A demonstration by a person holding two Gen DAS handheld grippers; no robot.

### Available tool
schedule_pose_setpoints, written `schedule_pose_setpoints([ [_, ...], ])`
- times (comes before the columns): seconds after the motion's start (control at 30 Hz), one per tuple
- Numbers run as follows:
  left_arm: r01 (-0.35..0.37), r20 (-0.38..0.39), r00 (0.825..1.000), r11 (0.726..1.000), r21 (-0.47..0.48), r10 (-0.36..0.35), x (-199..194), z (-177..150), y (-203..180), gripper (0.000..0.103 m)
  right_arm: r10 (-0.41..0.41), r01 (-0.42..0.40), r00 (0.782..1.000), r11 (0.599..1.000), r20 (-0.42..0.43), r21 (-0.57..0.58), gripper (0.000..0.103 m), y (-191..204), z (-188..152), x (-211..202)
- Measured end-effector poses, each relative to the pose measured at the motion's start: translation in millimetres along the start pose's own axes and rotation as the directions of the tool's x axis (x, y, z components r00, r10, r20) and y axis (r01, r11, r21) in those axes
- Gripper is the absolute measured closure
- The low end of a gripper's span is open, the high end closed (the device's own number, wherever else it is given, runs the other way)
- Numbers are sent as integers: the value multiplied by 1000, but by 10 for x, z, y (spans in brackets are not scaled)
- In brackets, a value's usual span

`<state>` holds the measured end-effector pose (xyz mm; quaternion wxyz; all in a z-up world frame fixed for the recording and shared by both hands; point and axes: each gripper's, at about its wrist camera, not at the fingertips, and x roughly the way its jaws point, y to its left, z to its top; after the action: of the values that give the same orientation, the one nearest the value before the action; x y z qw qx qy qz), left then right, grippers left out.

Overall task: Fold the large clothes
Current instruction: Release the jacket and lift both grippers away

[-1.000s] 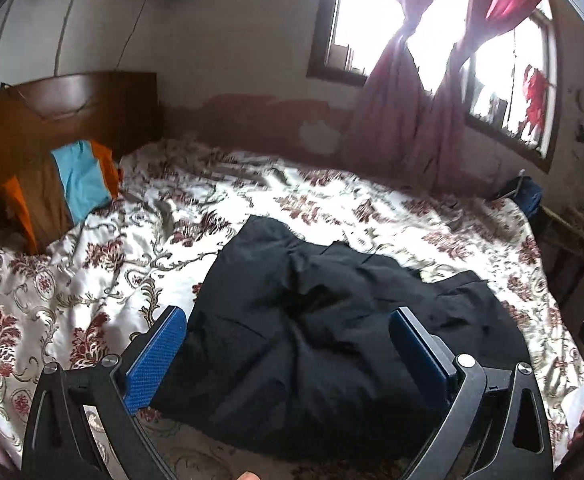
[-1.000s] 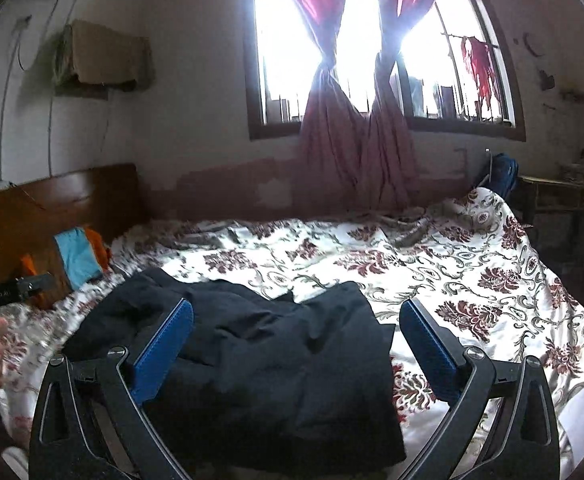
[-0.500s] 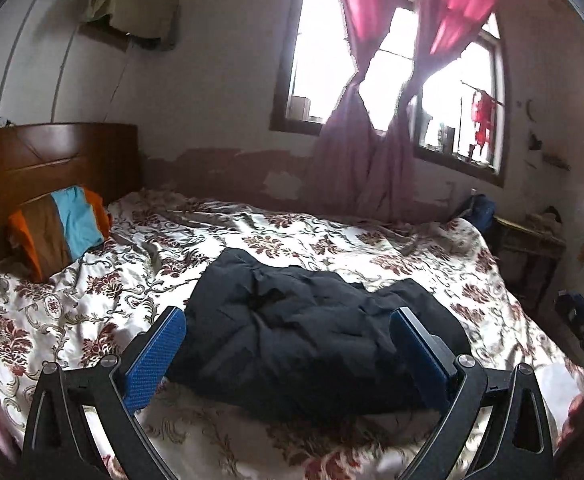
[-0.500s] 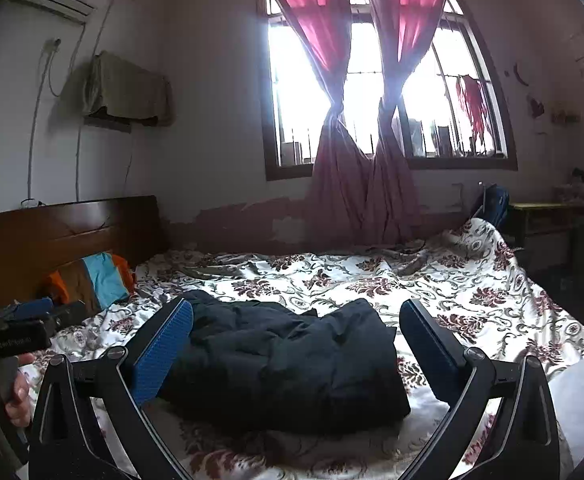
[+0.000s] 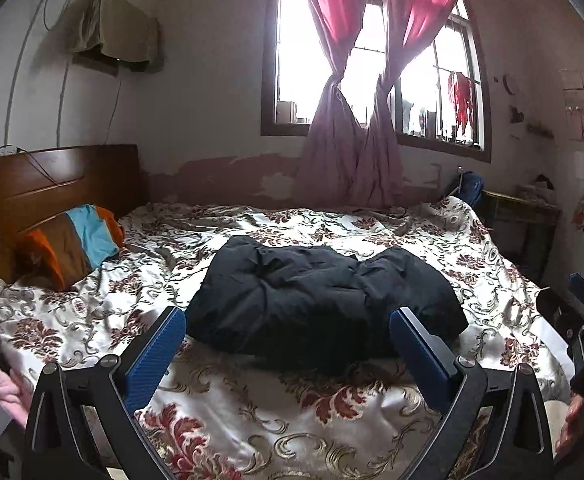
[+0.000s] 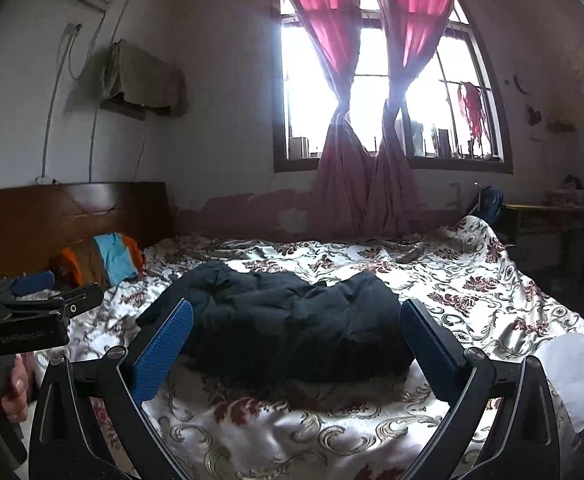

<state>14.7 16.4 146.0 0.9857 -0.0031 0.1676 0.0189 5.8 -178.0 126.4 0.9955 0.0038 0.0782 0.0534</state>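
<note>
On the bed, mid-quilt, a dark garment is lying bunched; the left tool and right tool are hovering before it, both spread and pinching nothing

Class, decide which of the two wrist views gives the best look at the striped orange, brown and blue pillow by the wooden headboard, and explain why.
The left wrist view: the striped orange, brown and blue pillow sits well lit and unobstructed against the headboard. In the right wrist view the same pillow is smaller and dimmer, with the other handheld gripper's dark body overlapping its lower left corner.
</note>
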Motion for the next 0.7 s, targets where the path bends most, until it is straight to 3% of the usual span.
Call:
schedule_pose_setpoints([
  [0.47, -95, -41, 995, 995, -43, 93, 68, -621, 188, 0, -56, 56, 995, 998, -85, 4, 2, -239, -404, 15],
  [0.7, -95, -65, 994, 994, -54, 92, 115, -893, 156, 0, -38, 37, 990, 999, -135, -14, 2, -217, -604, 85],
])
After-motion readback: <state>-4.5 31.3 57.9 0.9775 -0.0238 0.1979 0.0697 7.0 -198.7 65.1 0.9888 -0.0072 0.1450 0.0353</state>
